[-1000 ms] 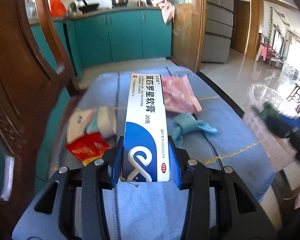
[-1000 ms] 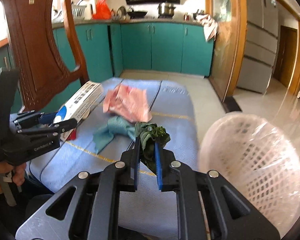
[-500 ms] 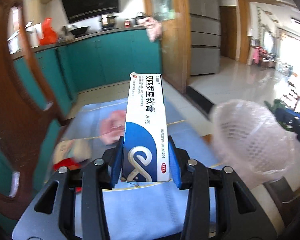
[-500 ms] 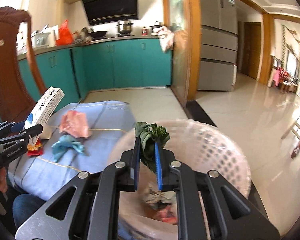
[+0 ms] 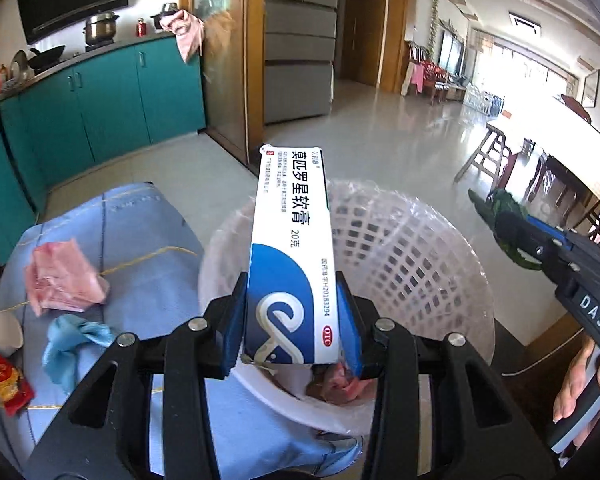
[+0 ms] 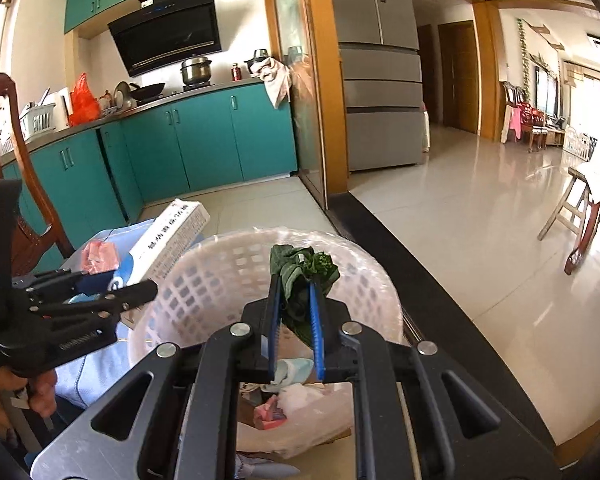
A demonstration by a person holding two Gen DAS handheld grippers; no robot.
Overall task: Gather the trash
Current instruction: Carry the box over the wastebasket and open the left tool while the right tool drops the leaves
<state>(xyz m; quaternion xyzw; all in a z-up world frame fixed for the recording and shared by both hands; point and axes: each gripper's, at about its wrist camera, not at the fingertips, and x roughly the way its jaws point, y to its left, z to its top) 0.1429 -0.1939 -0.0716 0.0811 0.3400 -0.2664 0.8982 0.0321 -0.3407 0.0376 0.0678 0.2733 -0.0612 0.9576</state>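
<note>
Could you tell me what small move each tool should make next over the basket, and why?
Probably open both tools and let the items drop. The left tool is shut on the ointment box, held above the white basket, and the right tool is shut on the green leafy scrap over the same basket, where other trash already lies.

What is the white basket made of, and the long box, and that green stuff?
The white basket looks like moulded plastic: a stiff lattice of holes, lined with a shiny clear bag. The ointment box, in the left tool, looks like glossy printed cardboard with sharp folded edges. The green stuff, in the right tool, seems to be limp leafy vegetable, wrinkled and dull.
</note>
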